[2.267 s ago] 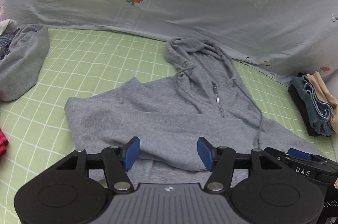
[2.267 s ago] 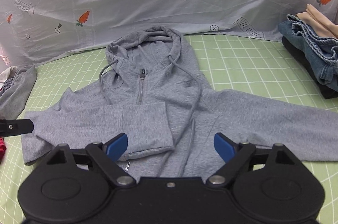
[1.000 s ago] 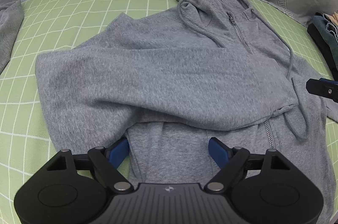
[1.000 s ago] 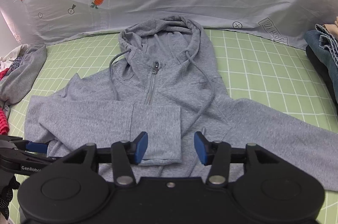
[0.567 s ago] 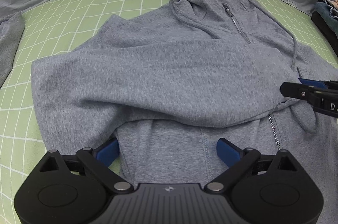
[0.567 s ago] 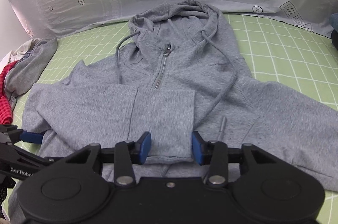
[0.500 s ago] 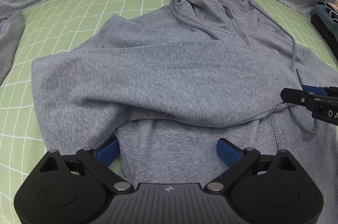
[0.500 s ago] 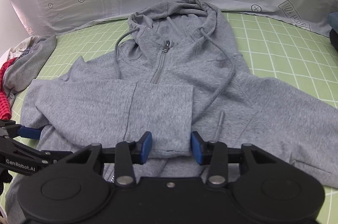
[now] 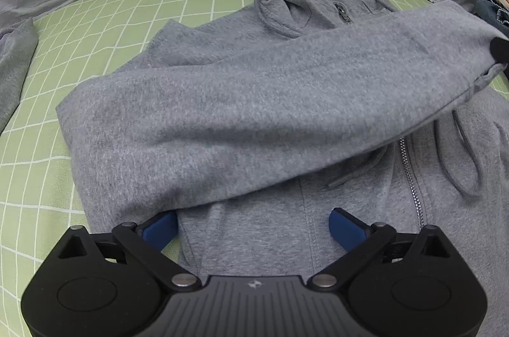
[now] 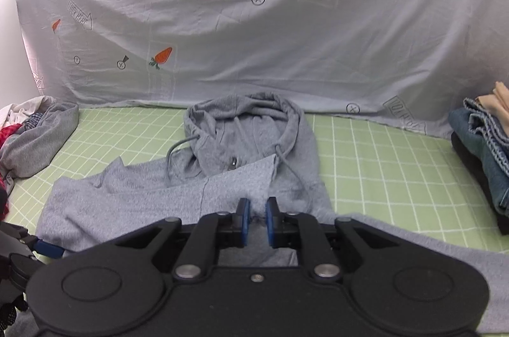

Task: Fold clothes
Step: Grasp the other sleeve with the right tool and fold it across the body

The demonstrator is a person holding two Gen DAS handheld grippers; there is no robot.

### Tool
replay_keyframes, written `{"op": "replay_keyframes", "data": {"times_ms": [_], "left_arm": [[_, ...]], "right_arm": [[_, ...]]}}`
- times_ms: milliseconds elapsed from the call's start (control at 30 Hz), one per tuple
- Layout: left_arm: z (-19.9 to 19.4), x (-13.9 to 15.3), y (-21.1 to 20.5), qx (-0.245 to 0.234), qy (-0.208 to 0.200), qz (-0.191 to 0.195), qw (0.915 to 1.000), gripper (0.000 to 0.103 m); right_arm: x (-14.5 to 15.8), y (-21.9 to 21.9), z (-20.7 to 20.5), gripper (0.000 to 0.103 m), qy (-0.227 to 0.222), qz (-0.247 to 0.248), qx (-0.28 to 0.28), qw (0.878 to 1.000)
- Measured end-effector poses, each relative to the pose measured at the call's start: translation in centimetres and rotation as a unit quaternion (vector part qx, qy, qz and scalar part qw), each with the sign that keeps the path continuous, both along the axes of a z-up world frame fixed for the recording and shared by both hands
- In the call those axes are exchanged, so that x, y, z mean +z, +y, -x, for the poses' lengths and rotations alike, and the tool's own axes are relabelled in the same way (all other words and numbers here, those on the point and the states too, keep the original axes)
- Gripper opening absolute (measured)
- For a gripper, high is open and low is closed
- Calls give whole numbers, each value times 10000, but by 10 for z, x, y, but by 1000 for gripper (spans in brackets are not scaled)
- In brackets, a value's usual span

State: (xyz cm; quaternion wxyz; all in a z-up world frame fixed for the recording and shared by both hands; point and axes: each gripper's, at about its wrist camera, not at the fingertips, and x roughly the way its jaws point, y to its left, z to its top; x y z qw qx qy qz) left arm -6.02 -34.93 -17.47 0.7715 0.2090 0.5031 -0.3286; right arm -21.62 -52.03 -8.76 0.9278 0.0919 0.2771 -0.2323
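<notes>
hoodie: grey zip hoodie point(image 9: 286, 235) lies face up on the green checked sheet point(image 9: 105, 28), hood point(image 10: 245, 117) toward the back
sleeve: one sleeve point(image 9: 254, 114) is folded across the chest; its cuff end is raised off the body, over the zipper point(image 9: 410, 178)
right gripper: right gripper point(image 10: 255, 221) has just been closing, blue pads now narrow, pinched on the cuff point(image 10: 251, 181) of that sleeve; the cuff rises from between them
left gripper: left gripper point(image 9: 253, 227) has just been opening, fingers point(image 9: 345, 228) spread wide over the lower front of the hoodie, below the folded sleeve; nothing gripped. One pad sits at the hoodie's side edge, the other on the body left of the zipper
drawstrings: one cord point(image 9: 461, 158) loops loose over the chest, right of the zipper
backdrop: pale cloth with carrot print point(image 10: 286, 34) hangs behind the bed
left pile: loose clothes point(image 10: 35, 139) bunched at the left edge
right stack: folded jeans and other clothes point(image 10: 483, 139) at the right edge, well apart from the hoodie
</notes>
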Motion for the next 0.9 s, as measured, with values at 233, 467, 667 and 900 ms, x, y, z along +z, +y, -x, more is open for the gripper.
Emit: {"op": "replay_keyframes", "data": {"times_ms": [233,467,667,900], "left_arm": [[-1,-1,0,-25,7,-18,10000,103],[-2,-2,-1,-26,12,-32,10000,103],[-4,-3,-2,-27,24,-49,10000,103],[-6,-2,-2,-6,48,-76,10000,103]], "right_arm": [[13,-32,18,11,-81,304,-666,9973],[9,-71,51,11,10,338,-1481,9884],[9,-99,84,11,58,509,-2136,9756],[11,-123,118,11,50,598,-2755,9594]]}}
